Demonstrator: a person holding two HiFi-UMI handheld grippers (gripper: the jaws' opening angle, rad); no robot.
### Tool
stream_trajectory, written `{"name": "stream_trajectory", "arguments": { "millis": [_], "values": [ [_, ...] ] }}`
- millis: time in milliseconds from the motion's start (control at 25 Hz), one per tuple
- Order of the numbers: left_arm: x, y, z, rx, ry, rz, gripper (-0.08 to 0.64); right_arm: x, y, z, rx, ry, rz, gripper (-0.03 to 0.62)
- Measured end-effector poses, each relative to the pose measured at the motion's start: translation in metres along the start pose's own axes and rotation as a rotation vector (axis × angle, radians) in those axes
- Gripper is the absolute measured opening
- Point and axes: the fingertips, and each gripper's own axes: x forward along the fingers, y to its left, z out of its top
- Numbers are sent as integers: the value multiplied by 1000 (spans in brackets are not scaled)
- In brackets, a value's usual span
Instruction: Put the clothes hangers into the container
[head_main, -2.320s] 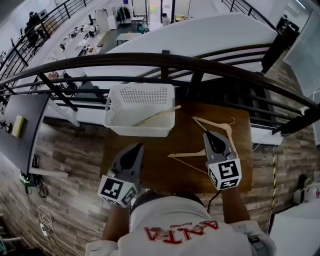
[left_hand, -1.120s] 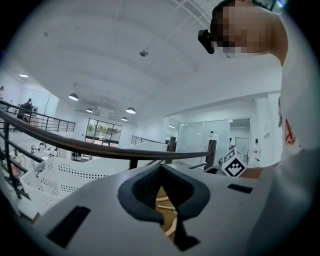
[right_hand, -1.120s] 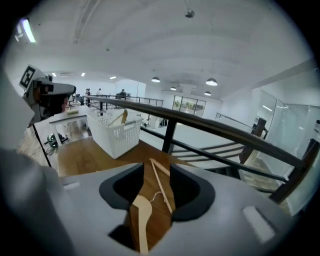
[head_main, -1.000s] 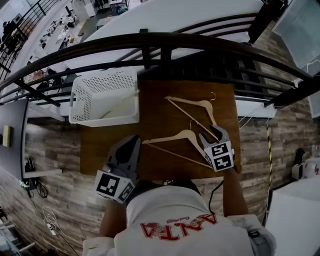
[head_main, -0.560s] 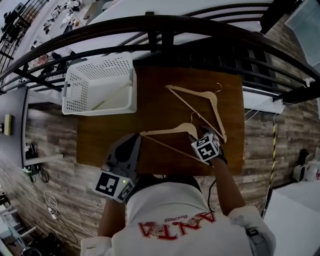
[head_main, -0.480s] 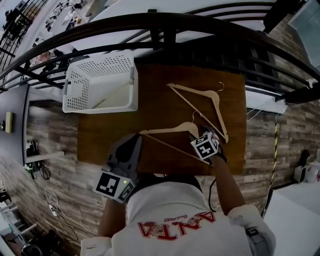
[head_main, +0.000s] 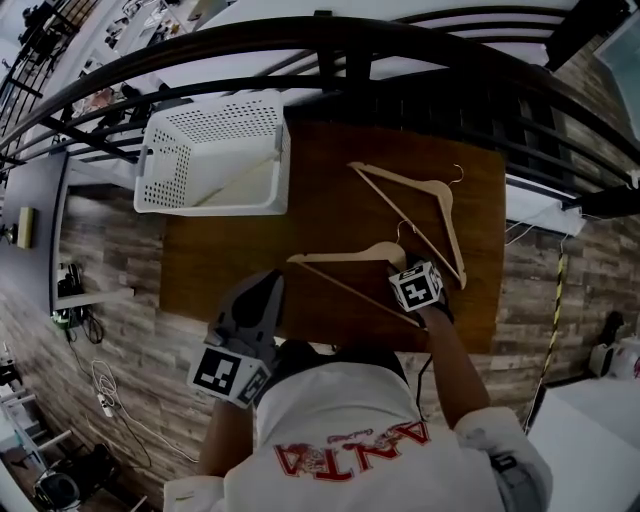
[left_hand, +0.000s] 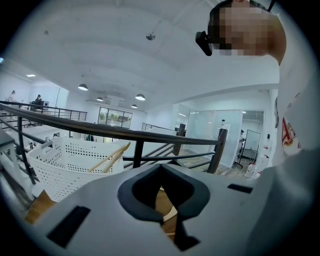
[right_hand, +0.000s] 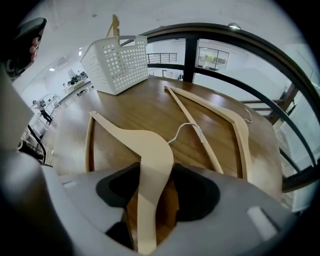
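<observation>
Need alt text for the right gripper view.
The right tongs straddle one arm of a pale wooden clothes hanger lying on the brown wooden table, open, having just closed slightly, not pressing it. Beyond lie a second wooden hanger and a white perforated plastic basket.

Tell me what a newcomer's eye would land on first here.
Two wooden clothes hangers lie on the brown table: the near hanger and the far hanger. The right hand-held gripper, jaws just closing, straddles the near hanger's arm without gripping it. A white perforated basket at the table's far left corner already holds a third hanger.
</observation>
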Motion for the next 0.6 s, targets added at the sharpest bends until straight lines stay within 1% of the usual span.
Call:
{"name": "stream_trajectory", "arguments": {
  "millis": [40,160,240,440,600],
  "values": [
    [-1,1,0,-2,-4,2,8,1,1,0,1,4,-4,204],
    [-6,3,2,-5,-14,5,8,2,2,2,5,5,-21,190],
    [-11,3,2,-5,-18,7,8,-4,6,5,-5,-18,-37,186],
    [-27,5,6,-3,-36,25,8,-37,14,24,-28,-131,-68,184],
    [-39,6,9,0,-58,35,8,-71,17,48,-39,-230,-100,184]
  ]
}}
